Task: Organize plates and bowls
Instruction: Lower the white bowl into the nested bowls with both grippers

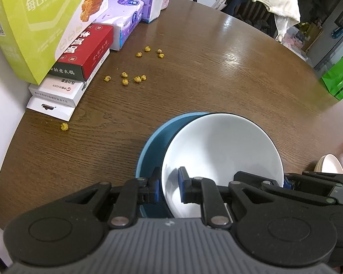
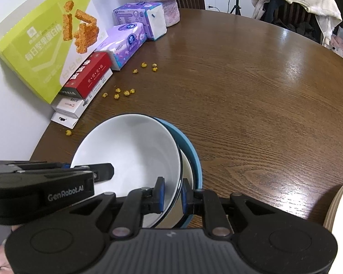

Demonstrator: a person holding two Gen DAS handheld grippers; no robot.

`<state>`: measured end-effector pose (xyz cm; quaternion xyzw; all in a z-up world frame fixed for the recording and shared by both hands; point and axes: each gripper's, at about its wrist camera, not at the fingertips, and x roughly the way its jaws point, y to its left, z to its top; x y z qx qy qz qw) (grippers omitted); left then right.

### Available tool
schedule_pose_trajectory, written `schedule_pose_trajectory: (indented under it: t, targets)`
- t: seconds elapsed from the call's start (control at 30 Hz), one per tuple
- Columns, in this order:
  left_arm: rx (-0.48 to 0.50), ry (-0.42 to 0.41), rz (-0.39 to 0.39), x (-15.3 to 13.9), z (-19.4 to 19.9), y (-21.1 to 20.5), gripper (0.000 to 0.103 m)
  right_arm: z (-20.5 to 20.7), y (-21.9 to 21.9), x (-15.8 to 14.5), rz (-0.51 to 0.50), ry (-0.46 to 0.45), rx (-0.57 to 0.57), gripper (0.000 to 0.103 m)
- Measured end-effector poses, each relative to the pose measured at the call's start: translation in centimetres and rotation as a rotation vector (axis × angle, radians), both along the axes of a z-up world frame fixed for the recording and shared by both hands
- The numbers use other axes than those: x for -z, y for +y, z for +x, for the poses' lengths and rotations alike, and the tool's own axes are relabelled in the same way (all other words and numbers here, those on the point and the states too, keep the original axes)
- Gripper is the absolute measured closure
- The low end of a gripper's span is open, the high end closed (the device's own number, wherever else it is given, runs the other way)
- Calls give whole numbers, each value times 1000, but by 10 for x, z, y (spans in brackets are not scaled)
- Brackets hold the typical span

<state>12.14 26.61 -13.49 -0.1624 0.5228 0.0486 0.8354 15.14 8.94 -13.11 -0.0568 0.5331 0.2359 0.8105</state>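
Note:
A white bowl (image 1: 221,146) with a dark rim sits tilted inside a blue bowl (image 1: 146,150) on the brown wooden table (image 1: 217,75). My left gripper (image 1: 169,188) is shut on the white bowl's left rim, one pad inside and one outside. At the right edge of that view, my right gripper (image 1: 288,182) clamps the opposite rim. In the right wrist view, the right gripper (image 2: 173,195) pinches the white bowl's (image 2: 125,146) right rim, with the blue bowl (image 2: 193,155) just outside it. The left gripper (image 2: 103,171) reaches in from the left.
A stack of cream plates (image 1: 329,164) (image 2: 340,205) stands to the right of the bowls. Boxes (image 1: 34,22) and tissue packs (image 1: 125,18) line the table's left side by the wall. Yellow crumbs (image 1: 130,77) lie scattered near them. A green bag (image 1: 340,75) stands beyond the table's right edge.

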Motion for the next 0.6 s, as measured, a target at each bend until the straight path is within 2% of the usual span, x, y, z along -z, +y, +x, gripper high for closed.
schedule_pose_trajectory:
  t: [0.6]
  targets:
    - [-2,4,-6,1,-1,0,88,4,-4,0,19,13,0,89]
